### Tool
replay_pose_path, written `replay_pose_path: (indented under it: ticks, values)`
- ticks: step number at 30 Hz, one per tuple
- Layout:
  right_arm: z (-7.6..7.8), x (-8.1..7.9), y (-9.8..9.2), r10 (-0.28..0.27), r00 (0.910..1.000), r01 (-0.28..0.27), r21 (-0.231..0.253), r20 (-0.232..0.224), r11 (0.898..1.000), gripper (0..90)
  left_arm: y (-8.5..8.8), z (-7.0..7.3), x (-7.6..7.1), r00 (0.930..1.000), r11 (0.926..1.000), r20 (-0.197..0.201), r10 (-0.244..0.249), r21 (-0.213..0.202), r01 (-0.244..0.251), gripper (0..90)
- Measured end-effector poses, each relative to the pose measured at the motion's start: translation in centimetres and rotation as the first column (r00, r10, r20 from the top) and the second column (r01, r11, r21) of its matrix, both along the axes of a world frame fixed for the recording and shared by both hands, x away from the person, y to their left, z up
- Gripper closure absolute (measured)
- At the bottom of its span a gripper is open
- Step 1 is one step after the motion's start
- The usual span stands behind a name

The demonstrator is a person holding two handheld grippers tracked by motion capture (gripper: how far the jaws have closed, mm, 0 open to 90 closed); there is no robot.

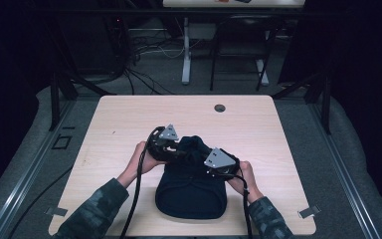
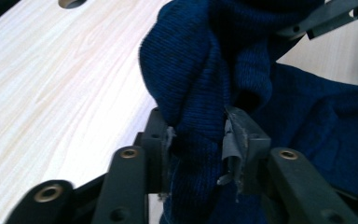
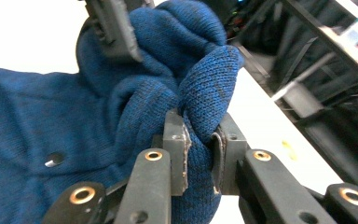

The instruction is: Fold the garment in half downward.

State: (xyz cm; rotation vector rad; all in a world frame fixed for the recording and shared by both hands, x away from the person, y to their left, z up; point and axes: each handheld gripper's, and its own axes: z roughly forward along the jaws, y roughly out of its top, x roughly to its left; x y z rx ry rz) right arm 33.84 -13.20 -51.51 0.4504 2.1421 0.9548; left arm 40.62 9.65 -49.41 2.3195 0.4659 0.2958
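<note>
Fig.: I hold both grippers clamped on the navy knit garment [image 1: 191, 191] at table [image 1: 129, 114] centre-near: L gripper [image 2: 198, 135] and R gripper [image 3: 199, 144] each pinch bunched far-edge folds; its body extends nearward, toward me.

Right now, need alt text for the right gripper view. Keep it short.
The right tongs are shut on a bunched fold of a dark blue knit garment that lies on a pale wooden table. Farther off at the top left, the left tongs grip the same garment.
</note>
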Motion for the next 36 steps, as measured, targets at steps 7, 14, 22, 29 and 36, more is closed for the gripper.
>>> replay_pose_path:
  ticks: [7,14,22,29,36]
  values:
    - [0.0,-0.4,-0.5,0.017,0.998,-0.019,-0.027,-0.06,0.999,75.9,0.3,-0.3,-1.0,0.9998,0.9998,0.016,-0.011,0.018,0.01,67.0]
    - [0.4,-0.6,-0.8,0.017,0.9934,-0.021,-0.036,-0.114,0.999,72.4,0.6,-0.3,-1.7,0.9998,0.9999,0.018,-0.013,0.007,0.013,67.0]
    - [0.6,-0.7,-1.4,-0.009,0.9831,0.009,-0.002,-0.183,1.0,68.5,1.2,-0.6,-2.2,0.9998,0.9998,0.014,-0.016,-0.009,0.016,66.3]
    - [0.7,-0.8,-1.9,-0.01,0.9718,0.017,0.027,-0.236,0.999,67.4,1.5,-0.9,-2.7,0.9996,0.9994,0.014,-0.025,-0.022,0.026,65.4]
    - [0.6,-1.4,-2.2,-0.012,0.9641,0.022,0.034,-0.265,0.999,65.9,1.9,-1.5,-3.3,0.9995,0.9982,0.01,-0.031,-0.051,0.031,64.4]
